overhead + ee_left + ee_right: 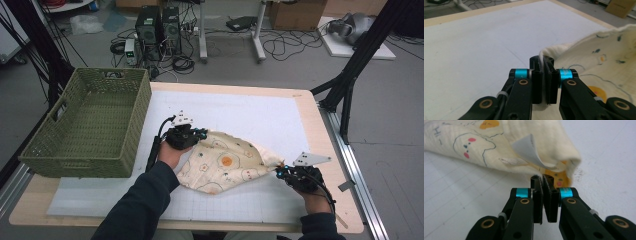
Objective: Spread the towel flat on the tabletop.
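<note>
Right, my left gripper (543, 75) has its jaws pressed together on the hem of the cream printed cloth (225, 162), and my right gripper (543, 195) is pinched closed too, seemingly on a thin edge at the opposite corner, beside the white care label (527, 147). The cloth lies rumpled on the white mat (260, 120), between both hands, with the green basket (90, 125) off to the left. To fold cleanly, I judge I should keep both pinches firm, lift evenly and hold the edge taut.
</note>
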The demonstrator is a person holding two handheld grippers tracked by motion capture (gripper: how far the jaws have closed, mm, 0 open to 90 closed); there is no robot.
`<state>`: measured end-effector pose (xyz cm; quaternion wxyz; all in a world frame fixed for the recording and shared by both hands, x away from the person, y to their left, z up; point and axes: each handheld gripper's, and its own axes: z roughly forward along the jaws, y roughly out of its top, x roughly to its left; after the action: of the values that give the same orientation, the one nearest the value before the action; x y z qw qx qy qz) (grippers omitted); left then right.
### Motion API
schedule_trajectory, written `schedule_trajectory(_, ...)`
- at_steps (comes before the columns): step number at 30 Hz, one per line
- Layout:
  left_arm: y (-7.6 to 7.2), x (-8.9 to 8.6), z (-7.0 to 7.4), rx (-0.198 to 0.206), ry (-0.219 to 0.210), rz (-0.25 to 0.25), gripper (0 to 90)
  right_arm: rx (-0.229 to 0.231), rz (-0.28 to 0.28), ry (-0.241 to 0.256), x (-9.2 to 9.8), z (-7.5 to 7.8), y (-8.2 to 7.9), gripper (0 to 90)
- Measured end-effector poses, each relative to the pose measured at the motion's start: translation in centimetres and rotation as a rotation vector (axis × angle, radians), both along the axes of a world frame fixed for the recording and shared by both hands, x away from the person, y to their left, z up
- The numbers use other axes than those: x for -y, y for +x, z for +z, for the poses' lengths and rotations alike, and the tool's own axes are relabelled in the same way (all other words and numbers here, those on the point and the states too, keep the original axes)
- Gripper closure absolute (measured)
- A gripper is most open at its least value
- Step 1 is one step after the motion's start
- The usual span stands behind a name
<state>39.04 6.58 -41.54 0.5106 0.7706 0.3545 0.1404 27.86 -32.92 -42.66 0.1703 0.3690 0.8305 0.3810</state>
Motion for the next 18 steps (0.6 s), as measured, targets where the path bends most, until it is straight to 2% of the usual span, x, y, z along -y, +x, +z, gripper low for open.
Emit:
schedule_trajectory(4,0.8,-0.6,-0.2,0.025,0.022,0.079,86.1,0.019,-0.033,0.007,-0.2,0.0,0.3,86.0)
schedule_trajectory(6,1.2,-1.1,-0.5,0.020,0.054,0.121,86.1,0.017,-0.048,0.012,-0.6,-0.3,0.3,80.1)
schedule_trajectory(7,1.2,-1.1,-0.5,0.020,0.054,0.121,86.1,0.016,-0.044,0.001,-0.8,-0.4,0.3,76.9)
schedule_trajectory(8,1.4,-1.6,-0.6,0.016,0.053,0.148,86.1,0.016,-0.044,0.001,-0.8,-0.4,0.3,76.9)
schedule_trajectory(9,1.7,-2.5,-0.6,0.013,0.035,0.199,86.1,0.018,-0.056,0.005,-0.9,-0.5,0.3,69.2)
schedule_trajectory(10,1.7,-2.5,-0.6,0.013,0.035,0.199,86.0,0.018,-0.056,0.005,-0.9,-0.5,0.3,69.2)
schedule_trajectory(12,1.9,-3.2,-0.6,0.020,0.022,0.243,85.9,0.031,-0.078,0.022,-0.5,-0.4,0.2,65.2)
schedule_trajectory(13,2.1,-3.7,-0.7,0.015,0.015,0.283,85.8,0.037,-0.085,0.032,-0.4,-0.3,0.2,64.1)
schedule_trajectory(14,2.1,-3.7,-0.7,0.015,0.015,0.283,85.2,0.043,-0.089,0.044,-0.2,-0.2,0.1,62.7)
schedule_trajectory(15,2.2,-3.7,-0.8,0.006,0.017,0.293,81.9,0.045,-0.098,0.055,-0.1,-0.1,0.0,62.4)
schedule_trajectory(16,2.2,-3.7,-0.8,-0.001,0.017,0.295,73.9,0.049,-0.100,0.059,-0.1,-0.1,0.0,61.7)
schedule_trajectory(17,2.1,-3.8,-0.8,-0.004,0.018,0.296,73.9,0.049,-0.100,0.059,-0.1,-0.1,0.0,61.7)
schedule_trajectory(18,2.0,-3.8,-0.8,-0.003,0.009,0.300,58.6,0.052,-0.106,0.062,0.0,-0.1,-0.2,60.4)
